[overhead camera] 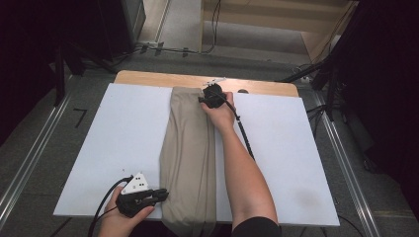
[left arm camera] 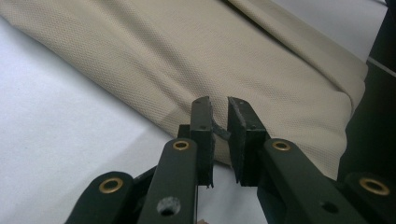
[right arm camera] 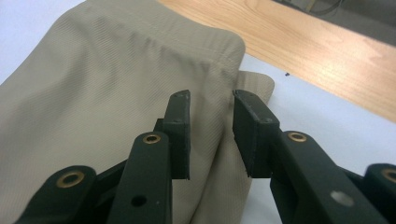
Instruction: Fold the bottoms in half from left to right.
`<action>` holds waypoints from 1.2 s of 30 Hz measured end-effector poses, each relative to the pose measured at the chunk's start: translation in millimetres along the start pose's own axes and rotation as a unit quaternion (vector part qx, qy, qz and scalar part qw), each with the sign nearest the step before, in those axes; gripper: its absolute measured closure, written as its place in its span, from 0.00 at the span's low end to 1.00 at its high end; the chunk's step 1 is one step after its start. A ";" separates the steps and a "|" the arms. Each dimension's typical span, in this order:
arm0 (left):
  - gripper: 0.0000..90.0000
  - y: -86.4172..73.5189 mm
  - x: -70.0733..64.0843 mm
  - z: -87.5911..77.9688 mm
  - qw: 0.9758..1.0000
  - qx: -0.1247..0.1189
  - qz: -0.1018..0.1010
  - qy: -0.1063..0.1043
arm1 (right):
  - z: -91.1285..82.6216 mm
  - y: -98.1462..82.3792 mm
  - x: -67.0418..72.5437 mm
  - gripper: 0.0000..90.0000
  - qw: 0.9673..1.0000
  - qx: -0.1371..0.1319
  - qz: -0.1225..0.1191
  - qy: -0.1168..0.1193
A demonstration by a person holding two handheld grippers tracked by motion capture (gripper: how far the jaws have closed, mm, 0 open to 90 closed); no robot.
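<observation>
- Lying lengthwise down the middle of the white board (overhead camera: 123,133) on the counter (overhead camera: 148,78), the folded beige cloth (overhead camera: 190,148) runs from 12 to 6 o'clock in the high view.
- Left hand-held gripper (overhead camera: 159,195) sits at the cloth's near left edge, at about 7 o'clock, pointing toward 3; in the left gripper view (left arm camera: 219,126) its jaws stand a narrow gap apart, nearly closed, with the cloth's edge just ahead and nothing clamped between them.
- Right hand-held gripper (overhead camera: 206,98) is at the cloth's far right corner, about 12 o'clock; in the right gripper view (right arm camera: 211,121) its jaws are parted over that folded corner, gripping nothing.
- No readable writing or labels.
</observation>
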State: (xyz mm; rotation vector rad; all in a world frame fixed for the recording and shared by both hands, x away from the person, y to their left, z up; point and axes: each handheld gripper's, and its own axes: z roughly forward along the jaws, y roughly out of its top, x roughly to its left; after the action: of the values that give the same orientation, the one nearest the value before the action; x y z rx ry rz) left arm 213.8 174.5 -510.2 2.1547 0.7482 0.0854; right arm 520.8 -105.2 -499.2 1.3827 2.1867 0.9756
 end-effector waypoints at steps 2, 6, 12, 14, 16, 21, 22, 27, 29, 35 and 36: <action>0.90 0.2 0.0 0.3 1.000 0.000 0.001 -0.001 | 3.9 0.6 -3.2 0.74 1.000 0.002 0.012 0.000; 0.91 0.5 0.7 0.6 1.000 0.001 0.001 -0.005 | 9.5 1.9 -5.9 0.88 1.000 0.010 0.022 0.017; 0.91 -0.2 1.2 0.1 1.000 0.001 -0.003 -0.010 | -2.0 7.6 -7.7 0.98 0.999 0.000 0.030 0.022; 0.90 -0.9 1.1 -0.6 1.000 0.000 -0.003 -0.016 | -8.9 10.9 -10.8 0.98 0.999 -0.005 0.043 0.012; 0.91 -1.5 -0.8 -0.3 1.000 -0.002 0.002 -0.017 | -14.5 13.1 -14.9 0.98 0.999 -0.004 0.045 -0.009; 0.92 -1.3 -3.0 0.2 1.000 0.001 0.009 -0.017 | -11.5 9.9 -24.4 0.98 0.998 0.026 0.041 -0.051; 0.92 -1.3 -2.9 0.2 1.000 0.002 0.009 -0.017 | -9.0 8.2 -26.0 0.98 0.997 0.029 0.045 -0.049; 0.91 -1.4 -3.1 0.5 1.000 0.001 0.009 -0.019 | 5.8 -0.1 -25.3 0.83 0.998 0.034 0.039 -0.045; 0.89 -1.7 -3.5 0.4 1.000 0.000 0.011 -0.021 | 3.3 -0.1 -22.6 0.64 0.996 0.030 0.054 -0.057; 0.88 -2.5 -4.2 -4.8 0.999 -0.018 0.021 -0.031 | -43.3 -17.4 -3.5 0.55 0.998 -0.021 0.048 -0.020; 0.88 -2.6 -3.9 -6.3 0.999 -0.019 0.019 -0.030 | -53.7 -24.4 1.2 0.55 0.999 -0.026 0.039 -0.014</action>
State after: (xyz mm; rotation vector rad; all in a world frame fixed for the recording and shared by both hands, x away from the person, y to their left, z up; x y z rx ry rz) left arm 207.4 178.0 -507.2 2.1253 0.6657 0.0543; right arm 470.9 -130.0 -479.8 1.4577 2.0858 1.0265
